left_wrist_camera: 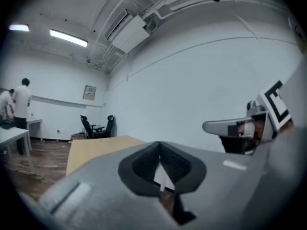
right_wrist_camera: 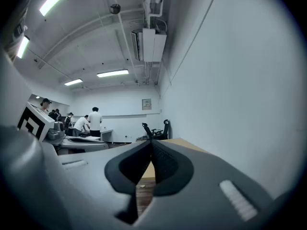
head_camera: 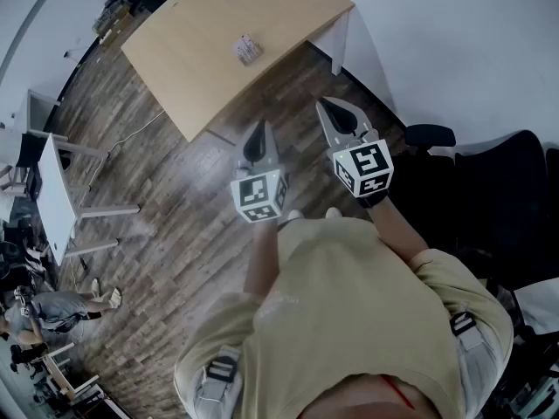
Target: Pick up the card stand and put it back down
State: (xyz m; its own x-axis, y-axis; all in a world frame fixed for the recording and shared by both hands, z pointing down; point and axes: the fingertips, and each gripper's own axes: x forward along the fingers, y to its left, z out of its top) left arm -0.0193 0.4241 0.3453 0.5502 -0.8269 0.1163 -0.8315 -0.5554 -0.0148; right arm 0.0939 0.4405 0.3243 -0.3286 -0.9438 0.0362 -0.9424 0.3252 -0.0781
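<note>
The card stand point(head_camera: 247, 49), a small pale block, stands near the middle of the light wooden table point(head_camera: 201, 68) in the head view. Both grippers hover over the floor, well short of the table and pointing toward it. My left gripper point(head_camera: 259, 131) is shut with nothing between its jaws, which meet tip to tip in the left gripper view point(left_wrist_camera: 159, 146). My right gripper point(head_camera: 332, 107) sits beside it, also shut and empty point(right_wrist_camera: 149, 145). Neither gripper view shows the card stand; only the table top point(left_wrist_camera: 93, 150) point(right_wrist_camera: 189, 143) appears past the jaws.
A black office chair point(head_camera: 489, 190) stands at my right by the white wall. A white desk point(head_camera: 54, 195) and people point(head_camera: 52, 308) are at the left. Black chairs point(left_wrist_camera: 96, 126) stand beyond the table. Dark wood floor point(head_camera: 175, 199) lies between me and the table.
</note>
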